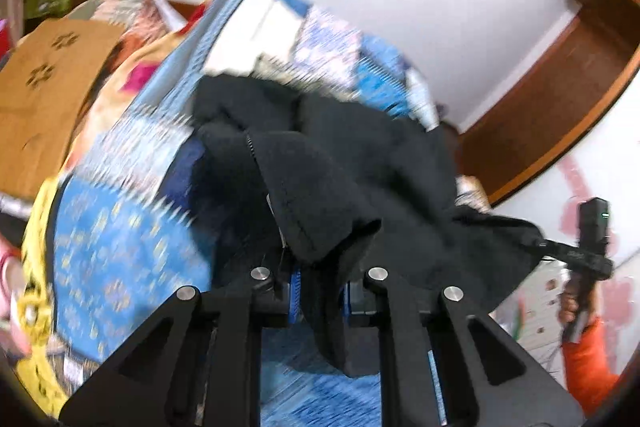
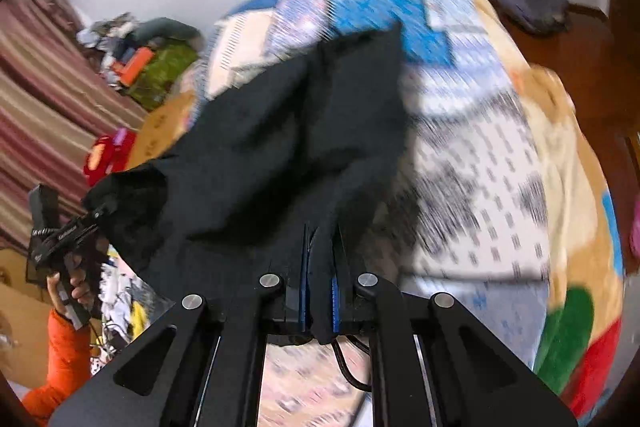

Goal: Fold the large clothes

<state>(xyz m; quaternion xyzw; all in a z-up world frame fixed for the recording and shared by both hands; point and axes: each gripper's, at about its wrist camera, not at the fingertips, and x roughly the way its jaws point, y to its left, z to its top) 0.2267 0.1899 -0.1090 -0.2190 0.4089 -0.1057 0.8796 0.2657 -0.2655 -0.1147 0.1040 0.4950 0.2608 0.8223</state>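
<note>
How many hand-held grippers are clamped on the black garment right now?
2. The left hand-held gripper pinches a fold of the black garment near its own camera; the right hand-held gripper grips another edge off to the side.

Draped cloth blocked the middle.
A black garment [image 1: 344, 163] hung across the bed [image 1: 120, 251]; beside it the patterned bedcover lay bare.

Right gripper [image 2: 319, 259], at 6 o'clock, is clamped on a fold of black garment [image 2: 280, 131]. Garment spans from the jaws toward 12 o'clock, over a patterned blanket [image 2: 480, 147]. At 9 o'clock, left gripper [image 2: 100, 207] pinches the garment's far edge, held by a hand [image 2: 76, 291] in an orange sleeve [image 2: 64, 359]. Striped curtain [image 2: 44, 87] at 10 o'clock.
</note>
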